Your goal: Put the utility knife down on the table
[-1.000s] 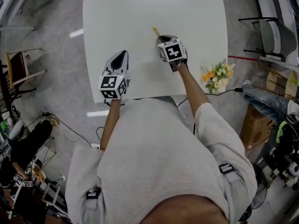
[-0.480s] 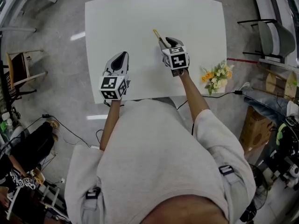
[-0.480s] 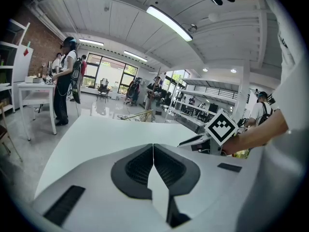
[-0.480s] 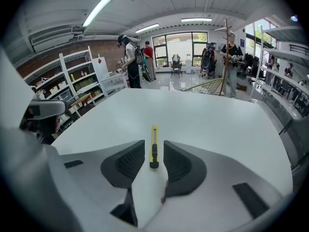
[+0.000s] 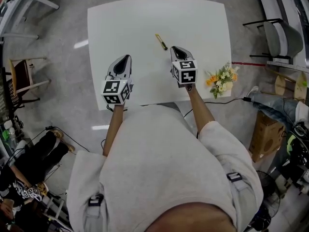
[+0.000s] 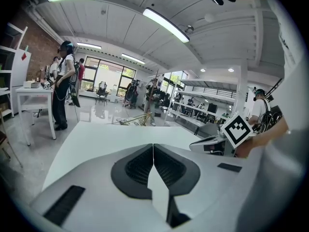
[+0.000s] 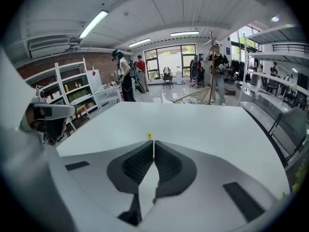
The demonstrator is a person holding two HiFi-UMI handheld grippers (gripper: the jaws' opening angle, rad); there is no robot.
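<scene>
1. Utility knife (image 5: 161, 41) flat on the desk (image 5: 203, 23), in the desk's far half near its middle, touched by neither gripper.
2. Right gripper (image 5: 175, 50) now clear of the knife and drawn back toward the desk's near edge; a second ago, right up against the knife.
3. Jaws of that gripper just closing, now clenched tip to tip with nothing between them.
4. From the right gripper view (image 7: 153, 144), only the knife's yellow end (image 7: 149, 136) showing past the closed tips, out on the desk top.
5. Left gripper (image 5: 126, 58) above the desk's near left part, likewise clenched on nothing (image 6: 153, 146), much where seen earlier.
6. Bunch of orange and yellow flowers (image 5: 219, 76) at the desk's right edge, well apart from the knife.
7. Judgement: put-down looks complete, with nothing left except keeping both grippers off the knife.
</scene>
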